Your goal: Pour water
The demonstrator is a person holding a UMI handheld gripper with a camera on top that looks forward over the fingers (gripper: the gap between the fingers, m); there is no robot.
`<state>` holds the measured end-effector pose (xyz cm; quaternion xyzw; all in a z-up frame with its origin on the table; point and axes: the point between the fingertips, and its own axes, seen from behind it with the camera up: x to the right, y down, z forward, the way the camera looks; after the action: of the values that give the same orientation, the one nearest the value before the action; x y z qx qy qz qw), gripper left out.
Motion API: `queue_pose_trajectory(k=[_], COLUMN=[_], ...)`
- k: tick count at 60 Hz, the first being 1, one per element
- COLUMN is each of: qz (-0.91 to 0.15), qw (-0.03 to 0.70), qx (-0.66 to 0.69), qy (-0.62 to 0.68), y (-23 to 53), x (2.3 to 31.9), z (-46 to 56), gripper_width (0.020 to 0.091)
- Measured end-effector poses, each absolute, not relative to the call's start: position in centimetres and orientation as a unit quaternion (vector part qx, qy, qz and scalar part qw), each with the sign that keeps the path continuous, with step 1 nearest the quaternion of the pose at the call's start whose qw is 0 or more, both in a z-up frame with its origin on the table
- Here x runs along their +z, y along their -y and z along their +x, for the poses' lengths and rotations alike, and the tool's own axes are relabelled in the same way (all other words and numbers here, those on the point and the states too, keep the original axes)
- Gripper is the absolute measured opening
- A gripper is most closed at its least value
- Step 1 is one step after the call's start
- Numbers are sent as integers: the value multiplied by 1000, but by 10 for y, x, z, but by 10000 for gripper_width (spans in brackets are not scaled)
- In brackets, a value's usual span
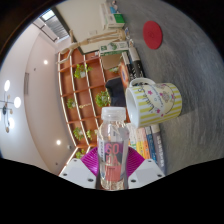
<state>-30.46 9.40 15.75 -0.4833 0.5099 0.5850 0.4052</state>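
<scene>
Standing between fingers [113, 170]: bottle [113, 140]

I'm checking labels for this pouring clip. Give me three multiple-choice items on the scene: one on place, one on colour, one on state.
1. The striped mug sits:
A. beyond the bottle
B. inside the shelf
C. between the fingers

2. The round disc is:
A. green
B. red
C. blue

3. The tool is:
A. open, empty
B. out of view
C. shut on the bottle

Answers:
A, the mug lies past the clear bottle.
B, it shows red on the grey surface.
C, both pink pads press the bottle's sides.
</scene>
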Motion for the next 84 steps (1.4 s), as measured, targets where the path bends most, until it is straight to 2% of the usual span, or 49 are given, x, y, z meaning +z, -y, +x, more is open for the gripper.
queue_pose_trajectory(k=[9,20,28,38,48,54,59,60,61,68,69,72,76,77,84], qz=[-401,-401,-424,-536,-710,-748,-750,-746,-746,-746,-743,-748,-750,-748,-749], qw=[350,324,338,452,608,638,644,649,647,637,639,632,625,628,627], qx=[639,644,632,563,263,74,-21,-35,-47,-105,-110,-122,-140,-142,-149], qy=[-555,-566,-553,-437,-240,-166,-149,-147,-150,-166,-164,-164,-162,-160,-154], y=[-98,-101,-100,-97,-86,-83,-80,-84,-79,-73,-83,-81,-83,-90,-93], x=[171,163,163,203,218,214,210,201,206,187,167,168,158,142,130], z=[-293,-298,-301,-303,-237,-176,-132,-117,-114,-71,-52,-48,-37,-26,-18], gripper_width=[347,349,349,350,349,348,349,348,348,352,352,352,353,352,352])
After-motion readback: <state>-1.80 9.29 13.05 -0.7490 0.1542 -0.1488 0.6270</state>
